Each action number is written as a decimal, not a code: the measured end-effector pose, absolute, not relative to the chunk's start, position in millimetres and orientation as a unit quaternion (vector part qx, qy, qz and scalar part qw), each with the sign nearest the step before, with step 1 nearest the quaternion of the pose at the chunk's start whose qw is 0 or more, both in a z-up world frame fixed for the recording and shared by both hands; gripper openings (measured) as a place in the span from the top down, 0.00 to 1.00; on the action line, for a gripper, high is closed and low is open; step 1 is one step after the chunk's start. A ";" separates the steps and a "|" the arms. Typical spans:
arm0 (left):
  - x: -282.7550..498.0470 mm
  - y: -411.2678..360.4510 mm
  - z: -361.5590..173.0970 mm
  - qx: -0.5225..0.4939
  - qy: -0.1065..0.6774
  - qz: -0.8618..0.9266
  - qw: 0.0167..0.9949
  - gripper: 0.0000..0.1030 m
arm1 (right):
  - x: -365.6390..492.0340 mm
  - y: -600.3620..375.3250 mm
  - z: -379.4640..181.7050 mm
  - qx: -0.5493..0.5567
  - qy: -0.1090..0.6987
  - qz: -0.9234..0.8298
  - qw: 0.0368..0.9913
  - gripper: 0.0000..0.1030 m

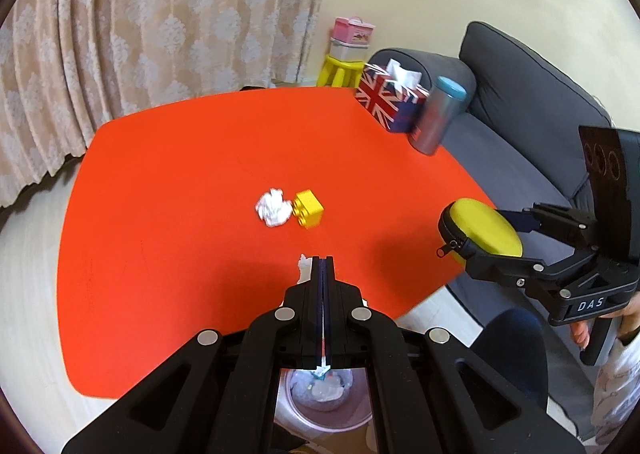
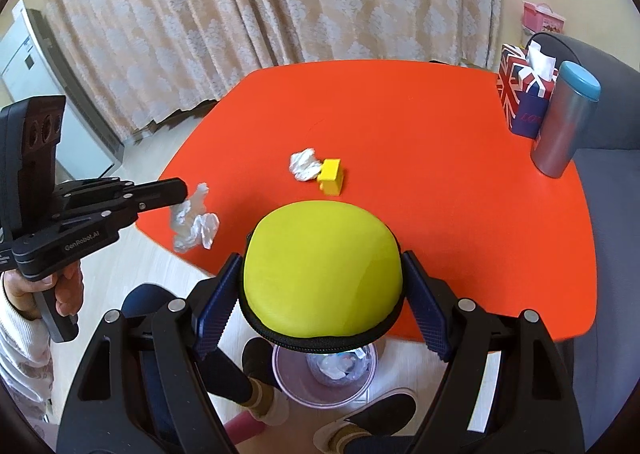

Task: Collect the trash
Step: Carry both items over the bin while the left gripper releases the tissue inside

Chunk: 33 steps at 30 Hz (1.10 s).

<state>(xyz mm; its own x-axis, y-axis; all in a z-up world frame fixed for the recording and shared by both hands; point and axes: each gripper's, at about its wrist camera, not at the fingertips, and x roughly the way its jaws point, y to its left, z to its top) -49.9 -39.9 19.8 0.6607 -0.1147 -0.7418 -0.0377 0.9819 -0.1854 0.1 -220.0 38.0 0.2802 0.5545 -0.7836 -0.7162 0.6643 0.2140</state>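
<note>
My left gripper [image 1: 324, 260] is shut on a crumpled white tissue [image 2: 194, 219], held above the near edge of the orange table [image 1: 180, 181]; the right wrist view shows the tissue hanging from its tip [image 2: 182, 189]. My right gripper [image 2: 322, 282] is shut on a yellow zip case [image 2: 322, 266], and appears at the right of the left wrist view [image 1: 480, 242]. A second tissue ball [image 1: 273, 207] lies mid-table touching a yellow toy block [image 1: 307, 209]. A pink-rimmed trash bin [image 2: 325, 374] with paper inside stands on the floor below both grippers.
A Union Jack tissue box [image 1: 390, 99] and a grey tumbler with blue lid [image 1: 438, 115] stand at the table's far right corner. A grey sofa [image 1: 520, 101] lies to the right. A person's legs and shoes [image 2: 360, 422] are beside the bin.
</note>
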 end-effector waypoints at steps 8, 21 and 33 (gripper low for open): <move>-76.5 -66.5 11.0 -0.070 0.416 -0.039 0.906 1.00 | -36.2 -235.0 37.4 -0.091 0.438 0.410 0.795 0.25; -99.0 -99.8 -35.1 -0.053 0.447 -0.067 0.891 1.00 | -62.3 -251.8 -1.0 -0.099 0.460 0.397 0.788 0.25; -97.1 -110.1 -53.9 -0.049 0.462 -0.079 0.882 1.00 | -62.3 -256.5 -10.8 -0.101 0.465 0.391 0.788 0.25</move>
<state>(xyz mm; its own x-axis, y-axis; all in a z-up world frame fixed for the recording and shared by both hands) -97.1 -110.1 -53.9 0.5603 -0.1841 -0.8076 0.0935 0.9828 -0.1591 -62.3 -256.6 -10.8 0.2625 0.5228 -0.8111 -0.7099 0.6739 0.2046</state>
